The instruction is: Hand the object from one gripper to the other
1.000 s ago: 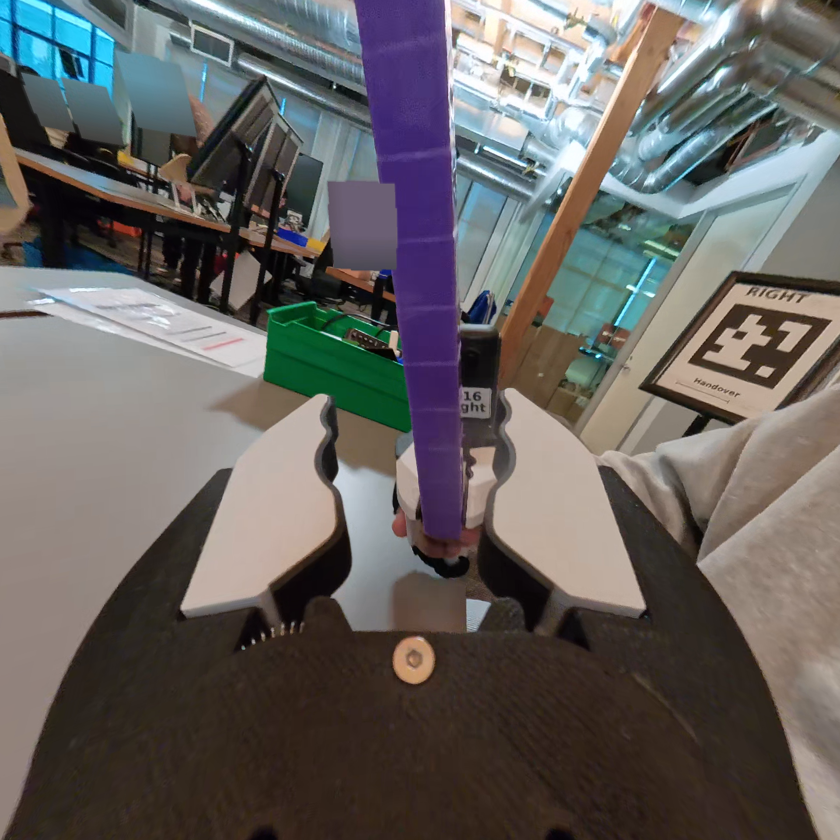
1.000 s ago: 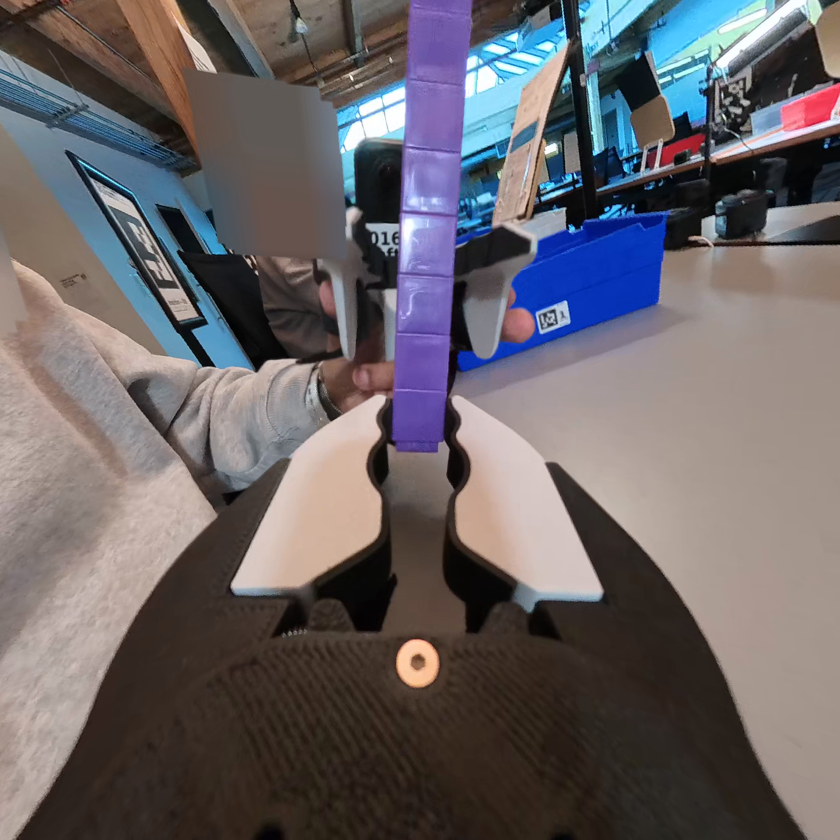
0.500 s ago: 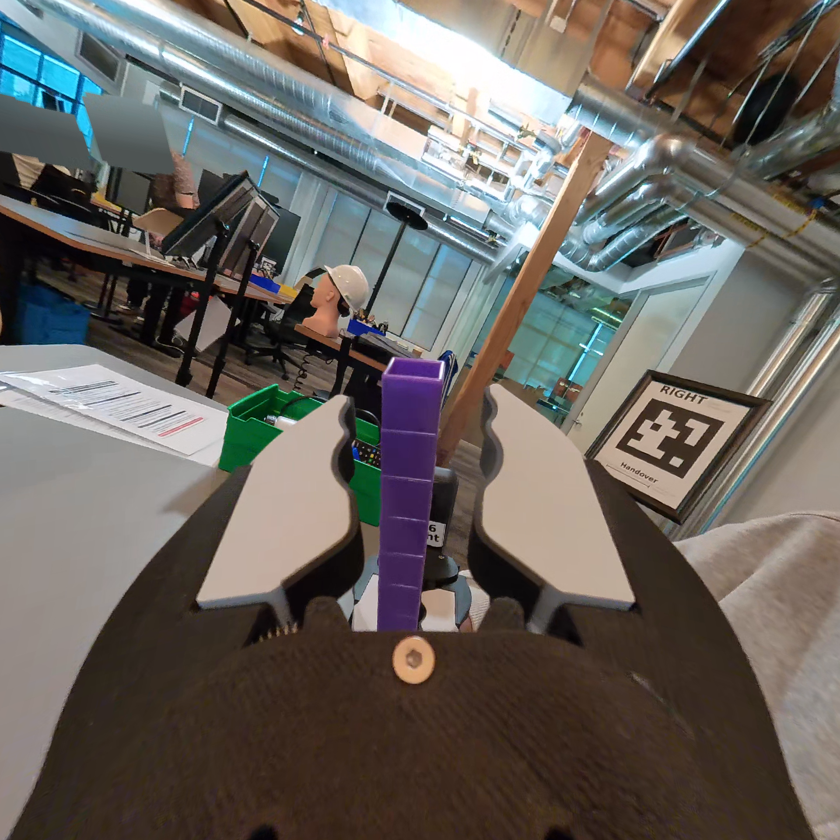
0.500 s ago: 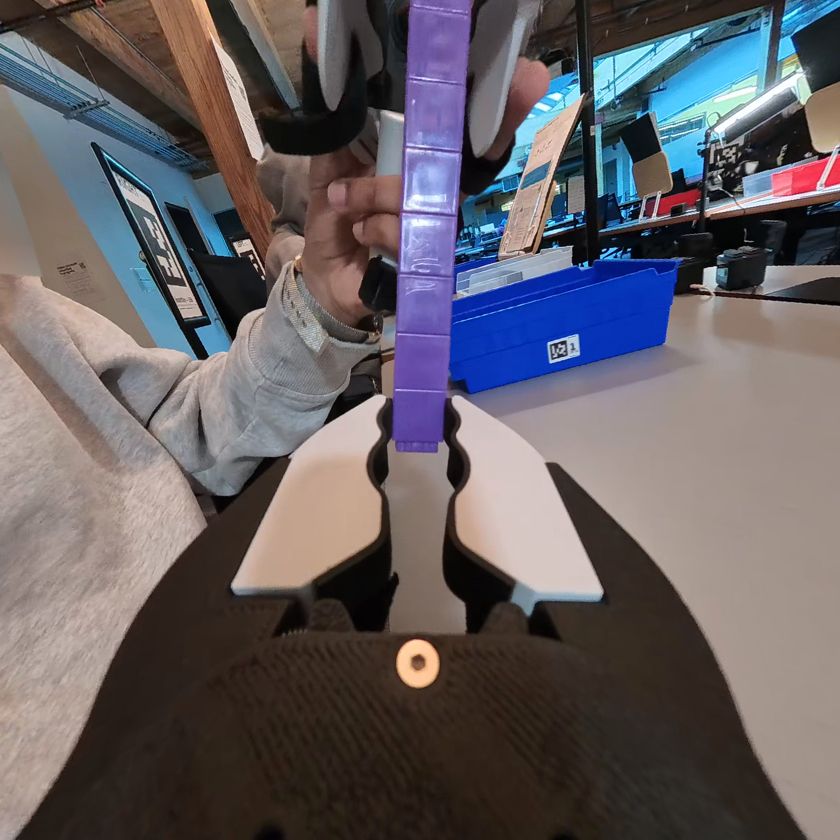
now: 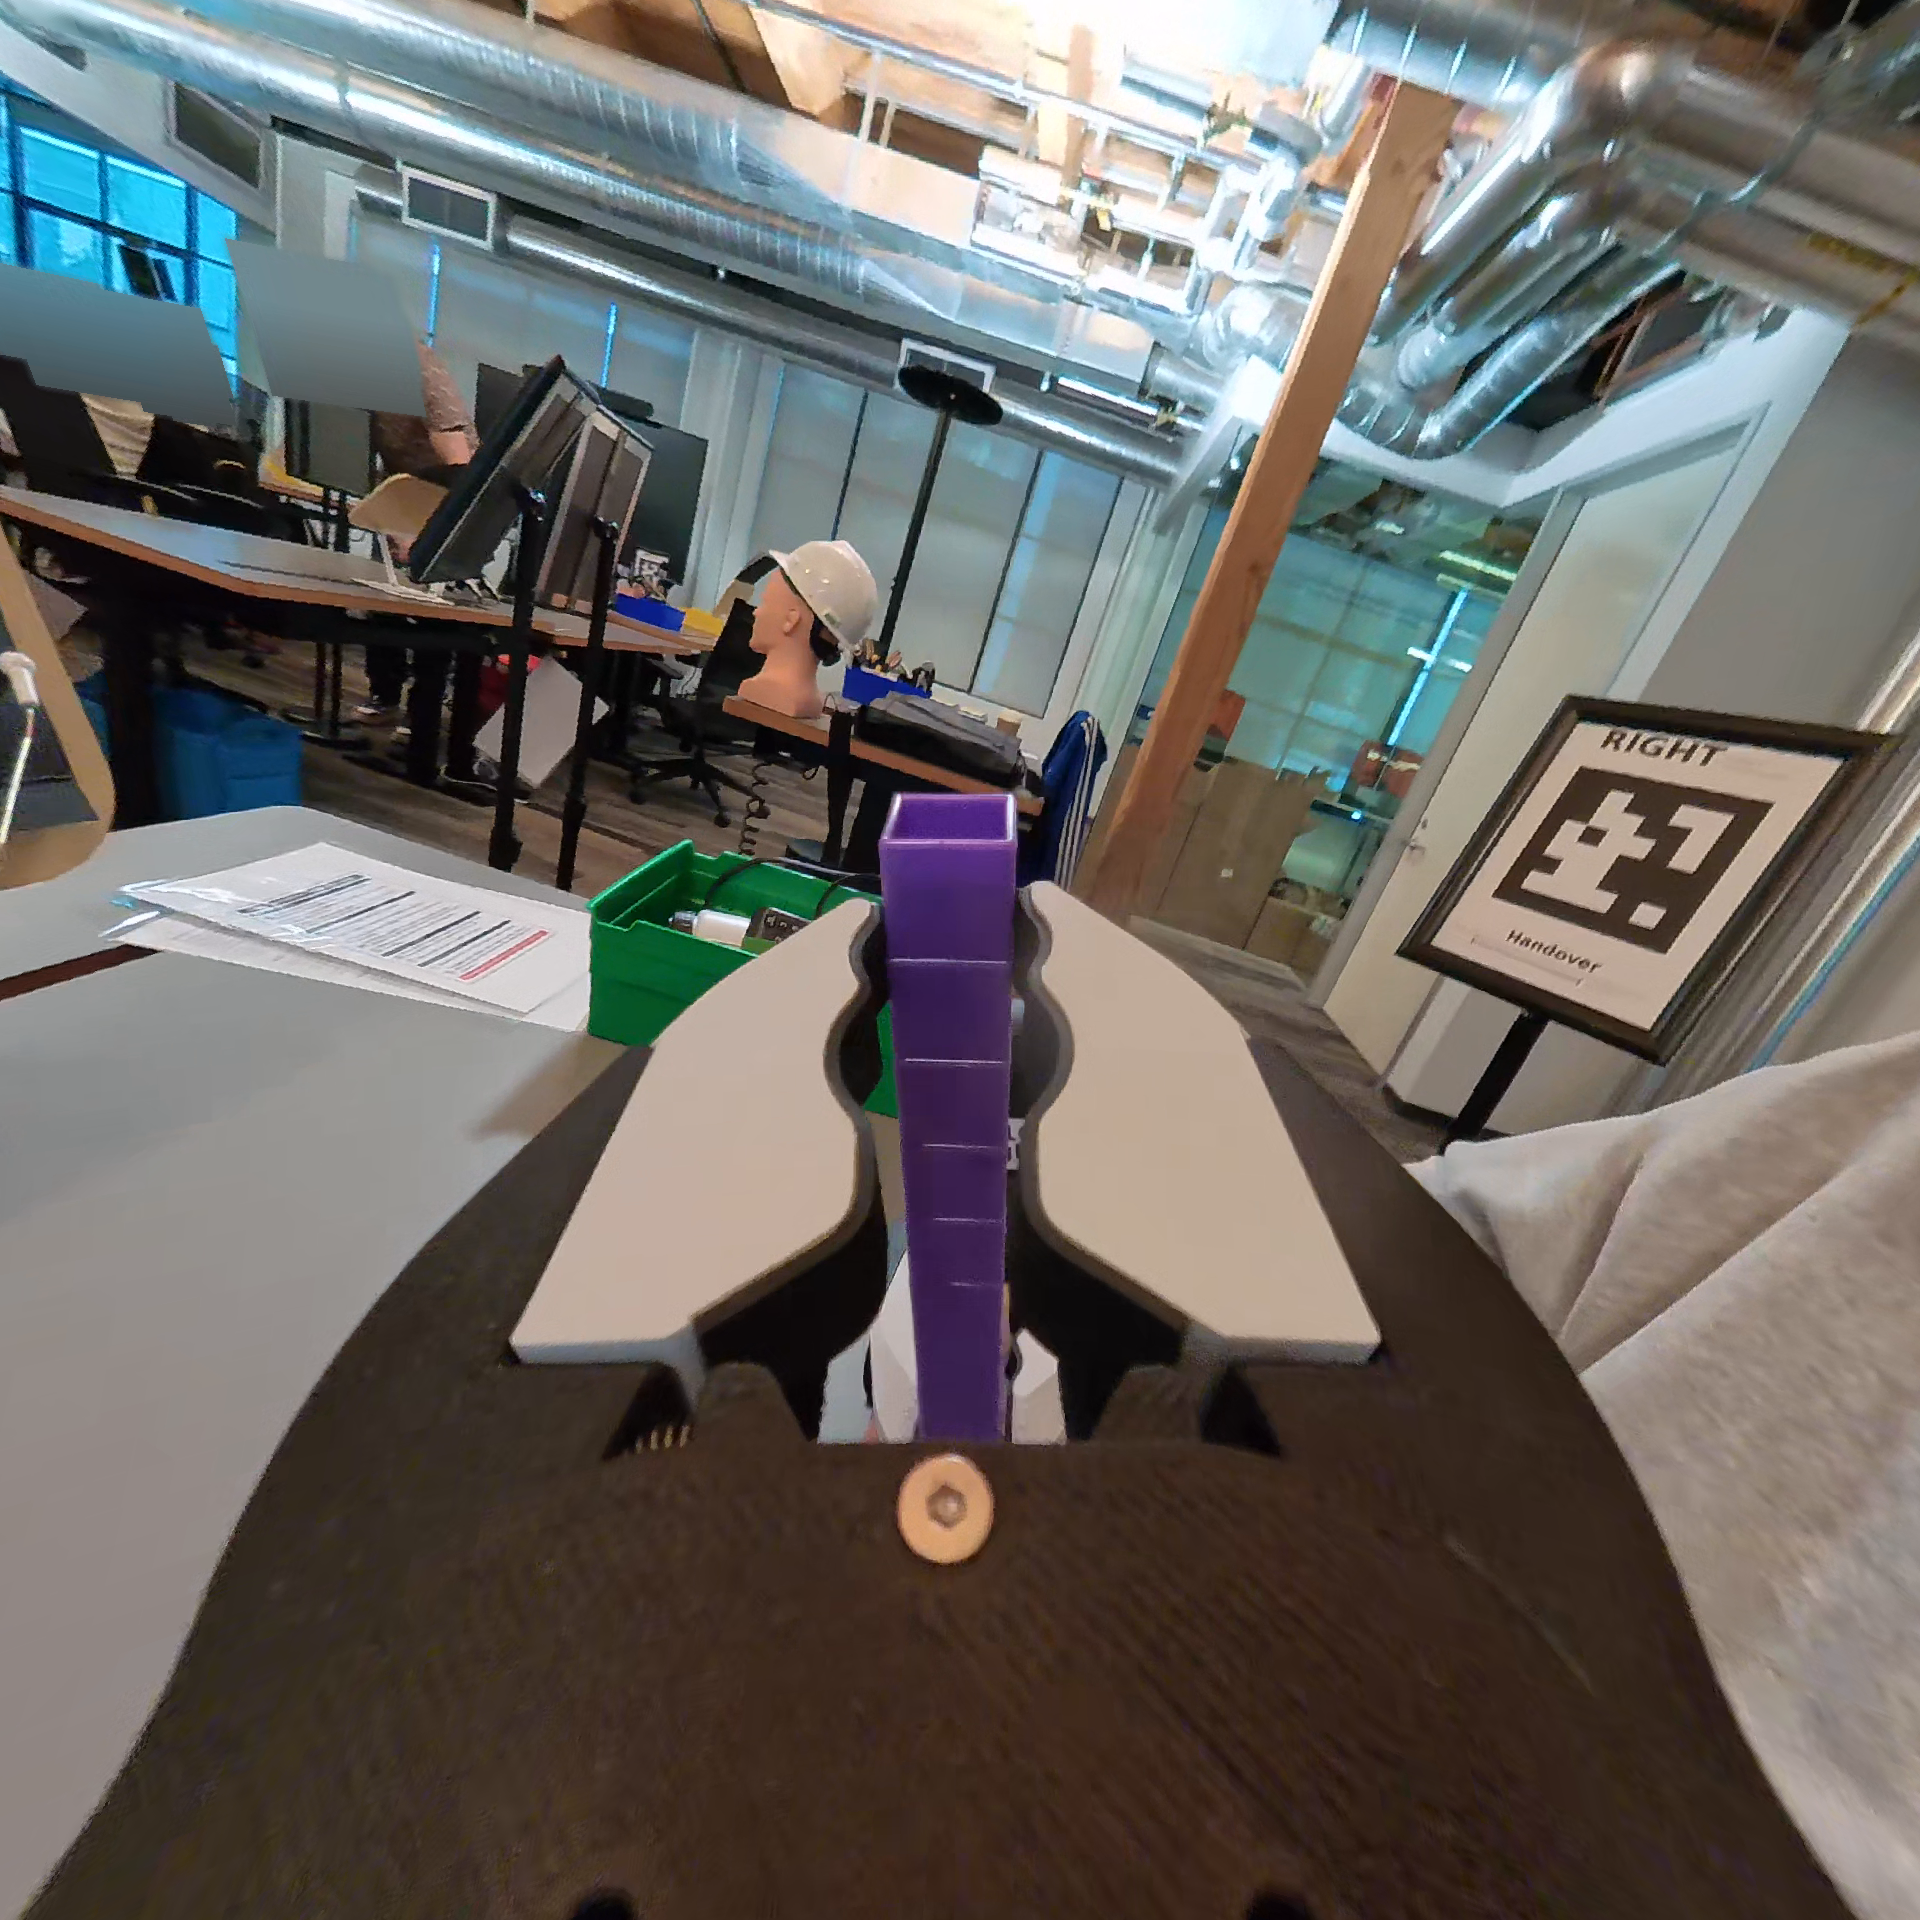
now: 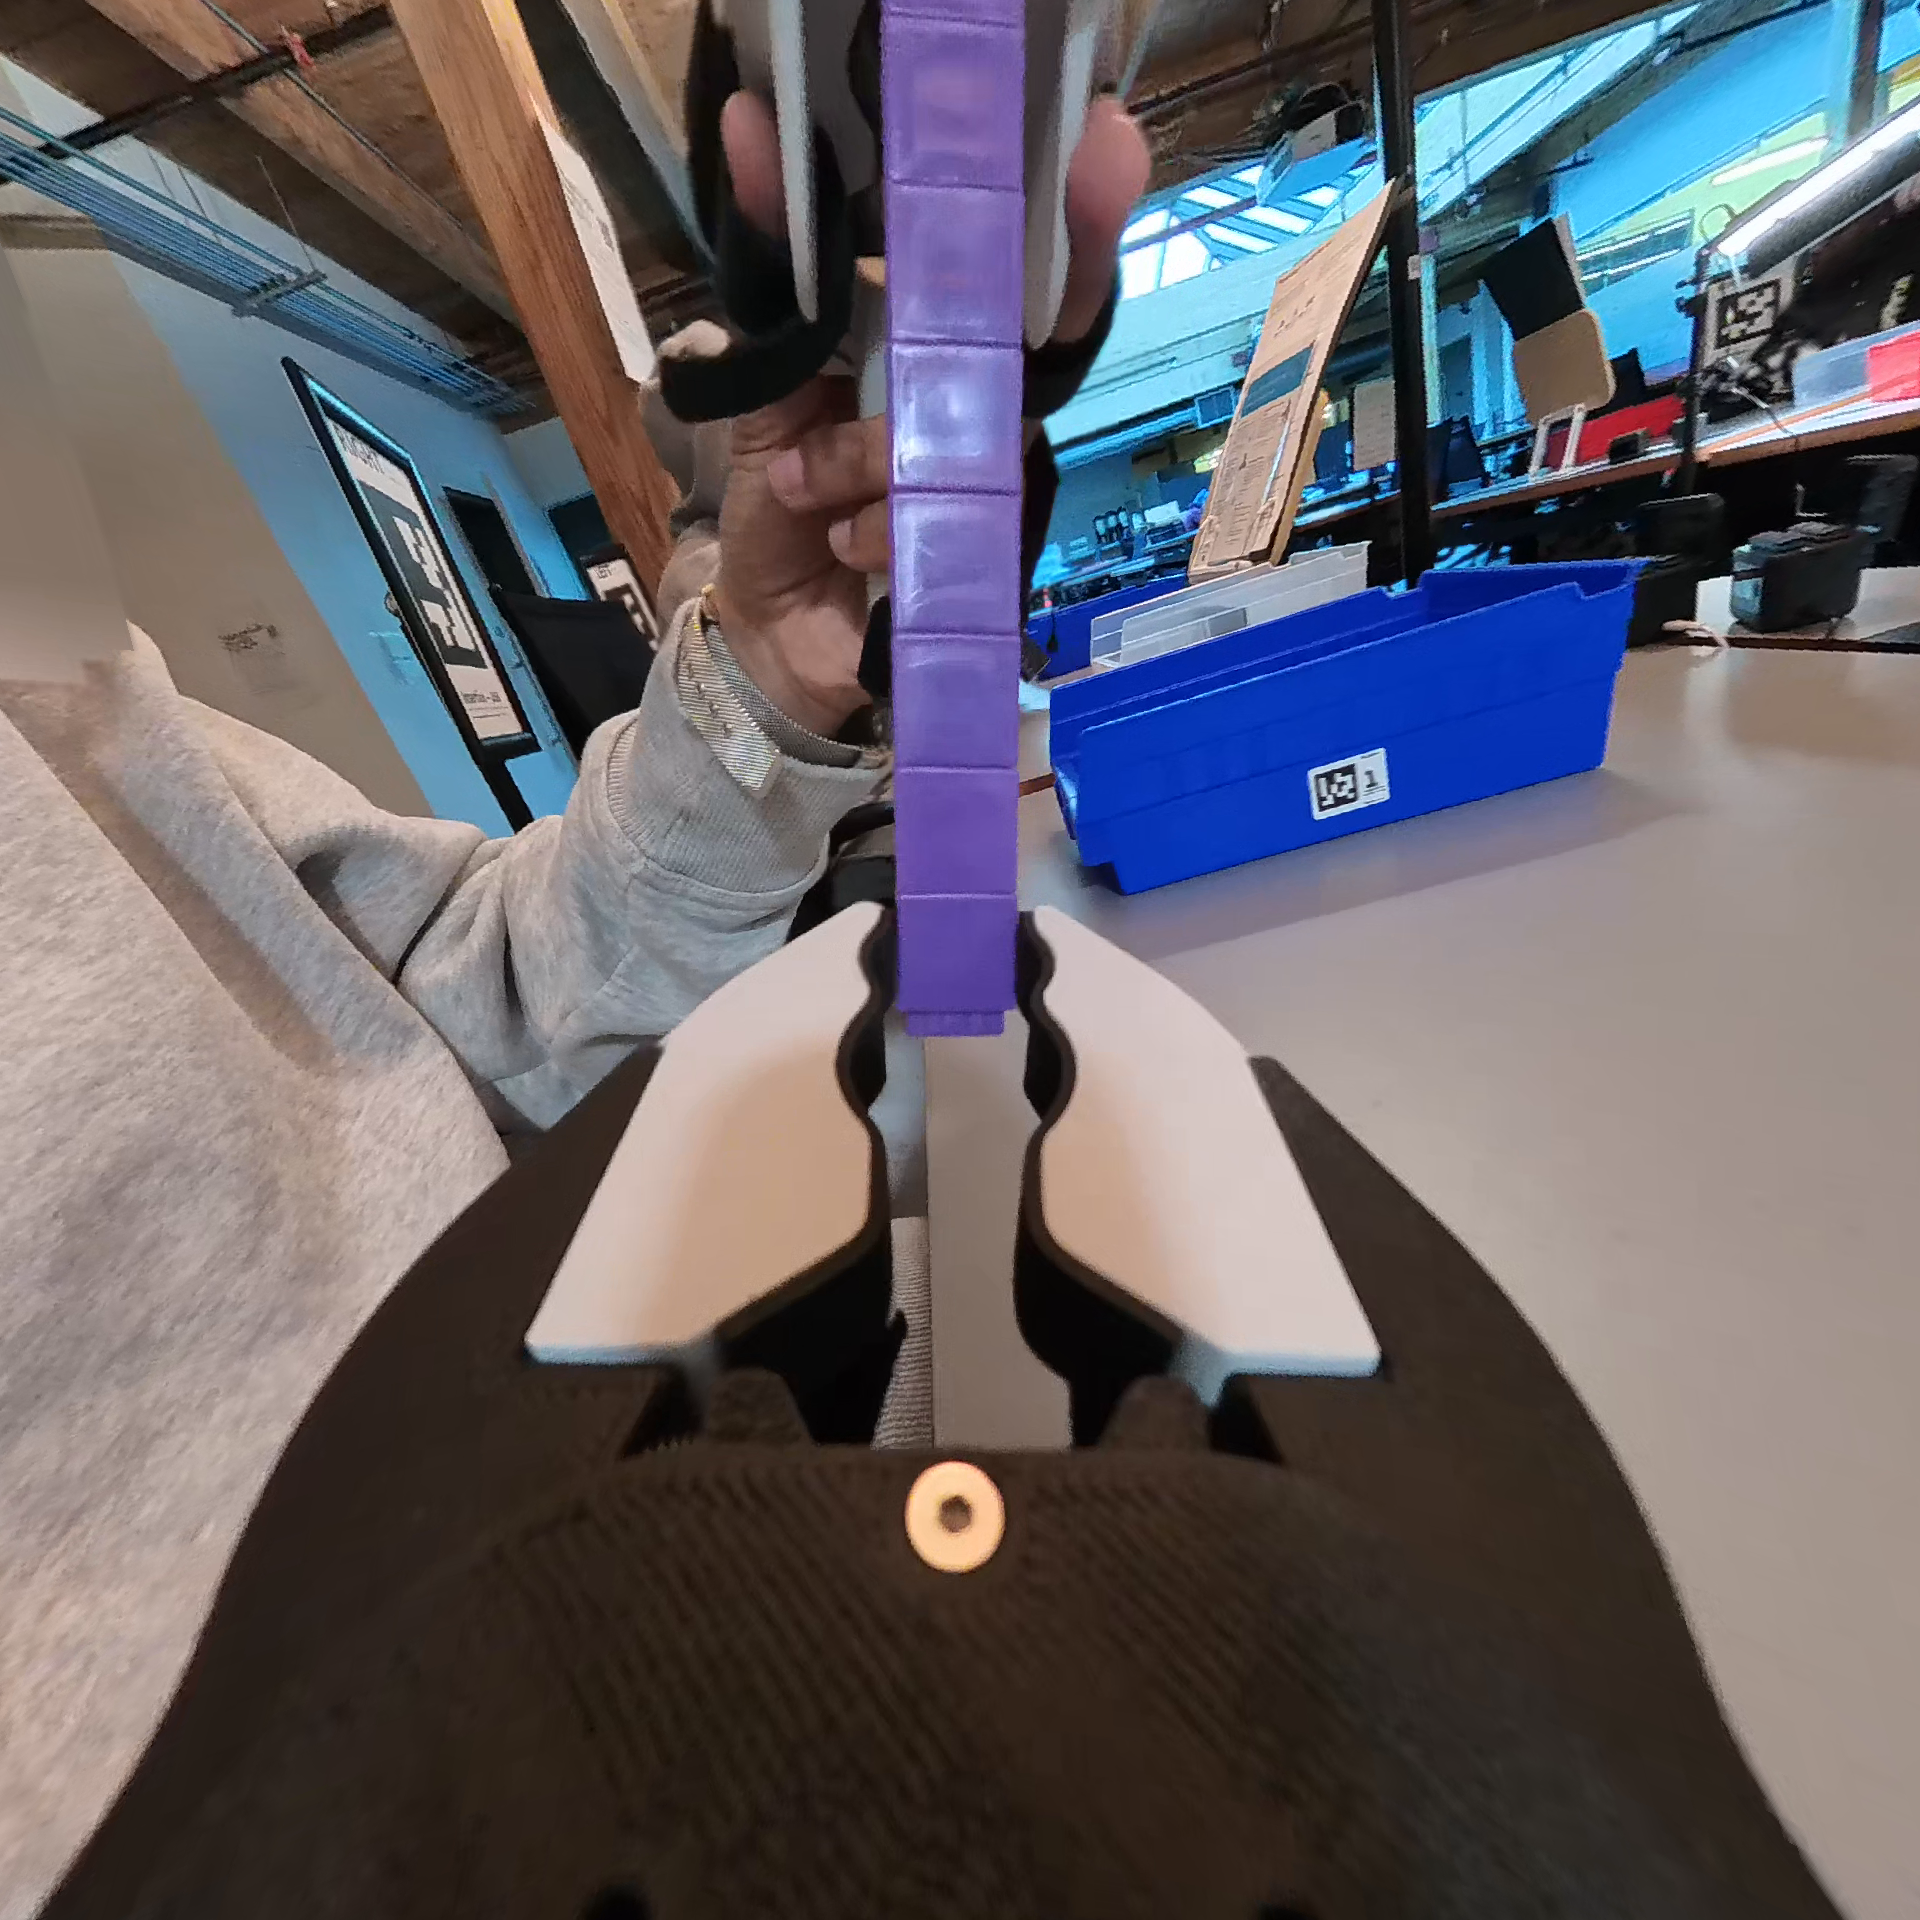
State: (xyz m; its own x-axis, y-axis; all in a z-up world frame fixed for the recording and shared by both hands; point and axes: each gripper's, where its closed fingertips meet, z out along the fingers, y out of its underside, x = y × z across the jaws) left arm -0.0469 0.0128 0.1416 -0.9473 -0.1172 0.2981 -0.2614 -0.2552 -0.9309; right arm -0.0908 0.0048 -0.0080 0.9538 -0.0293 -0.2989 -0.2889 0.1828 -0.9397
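A long purple stick of stacked blocks (image 5: 951,1091) stands upright between both grippers above the grey table (image 5: 208,1195). My left gripper (image 5: 948,914) has its jaws closed against the stick's sides just below its open top end. In the right wrist view my right gripper (image 6: 954,935) is shut on the stick's (image 6: 954,582) bottom end. The left gripper (image 6: 935,156) shows at the top of that view, around the upper part, held by a hand (image 6: 800,582). The right gripper is mostly hidden in the left wrist view.
A green bin (image 5: 665,966) and printed papers (image 5: 353,925) lie on the table ahead of the left gripper. A blue bin (image 6: 1330,748) sits on the table to the right. A framed marker sign (image 5: 1631,873) stands at right. Grey sleeves (image 6: 582,894) are close by. There is about 15 cm between the tips of the two grippers.
The left gripper rose from beside the stick's lower part to its top end, and its open jaws closed onto the stick. The right gripper kept its hold on the bottom end.
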